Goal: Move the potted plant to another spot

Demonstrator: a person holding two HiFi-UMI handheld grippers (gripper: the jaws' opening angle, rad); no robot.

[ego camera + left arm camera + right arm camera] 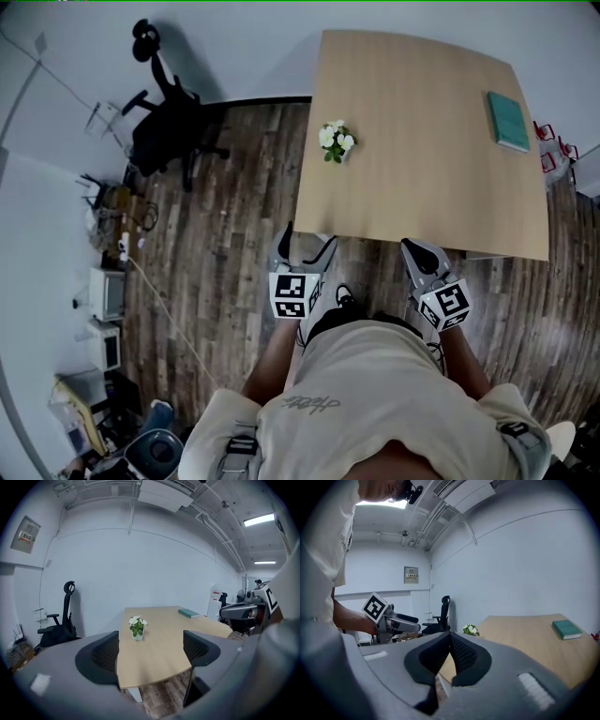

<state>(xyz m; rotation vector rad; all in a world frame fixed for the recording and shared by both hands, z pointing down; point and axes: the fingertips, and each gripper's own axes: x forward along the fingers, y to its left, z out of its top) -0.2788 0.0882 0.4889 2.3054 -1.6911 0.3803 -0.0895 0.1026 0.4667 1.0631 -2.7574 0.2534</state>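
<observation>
The potted plant (337,141) stands upright near the left edge of the table (422,178), upper middle of the head view, well apart from both tools. The left tongs (150,652) are spread wide with nothing between them; the right tongs (450,641) are pinched together on nothing. The plant looks small and light, easy to tip, with soft white flowers that would crush. The firm pot below the leaves is probably the place to grip, gently.
</observation>
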